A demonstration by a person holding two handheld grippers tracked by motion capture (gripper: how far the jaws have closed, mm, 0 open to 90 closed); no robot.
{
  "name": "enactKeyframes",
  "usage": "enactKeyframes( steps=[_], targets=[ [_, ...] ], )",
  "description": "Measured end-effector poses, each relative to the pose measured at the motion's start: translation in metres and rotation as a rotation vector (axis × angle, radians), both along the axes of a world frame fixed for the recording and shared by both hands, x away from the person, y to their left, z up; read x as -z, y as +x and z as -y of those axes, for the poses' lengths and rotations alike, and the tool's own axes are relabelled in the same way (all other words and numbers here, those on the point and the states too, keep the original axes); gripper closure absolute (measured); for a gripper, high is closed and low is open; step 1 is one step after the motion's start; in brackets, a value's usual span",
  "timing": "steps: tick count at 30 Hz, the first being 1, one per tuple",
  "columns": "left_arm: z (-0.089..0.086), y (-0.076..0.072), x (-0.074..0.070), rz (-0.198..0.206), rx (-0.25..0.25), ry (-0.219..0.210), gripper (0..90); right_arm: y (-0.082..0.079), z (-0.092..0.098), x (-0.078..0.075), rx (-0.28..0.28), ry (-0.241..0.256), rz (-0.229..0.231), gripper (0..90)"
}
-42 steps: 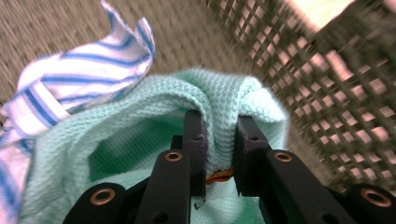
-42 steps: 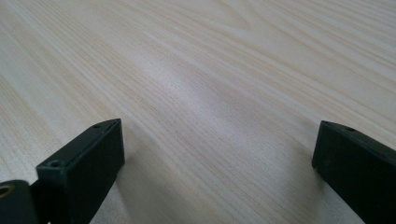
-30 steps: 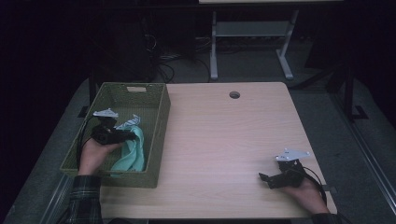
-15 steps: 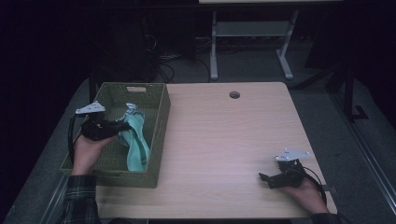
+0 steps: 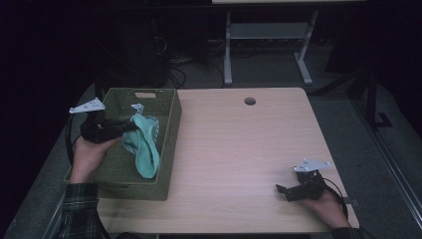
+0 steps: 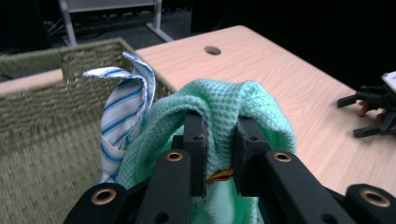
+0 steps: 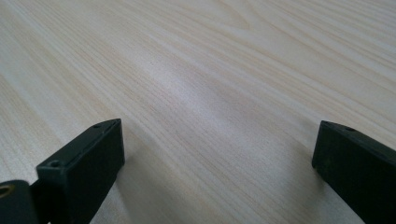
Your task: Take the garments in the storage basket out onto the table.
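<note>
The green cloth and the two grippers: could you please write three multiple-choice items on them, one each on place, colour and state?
1. Where does the green cloth hang?
A. over the basket
B. over the table's hole
C. on the floor

2. What colour are the stripes on the other cloth?
A. red
B. blue
C. yellow

3. How stands the right gripper?
A. shut on cloth
B. shut, holding nothing
C. open

Key: 1 A, it dangles from the left gripper above the basket; 2 B, blue on white; 3 C, jaws wide apart over bare table.
</note>
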State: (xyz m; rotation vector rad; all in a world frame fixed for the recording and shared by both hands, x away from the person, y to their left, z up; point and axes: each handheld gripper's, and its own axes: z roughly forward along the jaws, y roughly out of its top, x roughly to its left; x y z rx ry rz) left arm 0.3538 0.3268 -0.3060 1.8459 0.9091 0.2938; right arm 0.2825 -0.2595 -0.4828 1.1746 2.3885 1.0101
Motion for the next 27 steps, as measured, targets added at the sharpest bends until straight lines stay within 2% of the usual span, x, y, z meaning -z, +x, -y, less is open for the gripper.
enactKeyframes(
  steps=[8,18,27],
  targets=[
    [0.003,-0.002,-0.019,0.029,0.025,-0.038,77.4,0.000,0.000,0.000,0.001,0.002,0.000,1.9],
    [0.014,-0.002,-0.040,0.054,0.060,-0.046,77.4,0.000,0.000,0.000,0.000,0.001,0.000,1.9],
    [0.027,-0.002,-0.055,0.078,0.092,-0.073,77.4,0.000,0.000,0.000,0.001,0.000,-0.001,1.9]
  ],
)
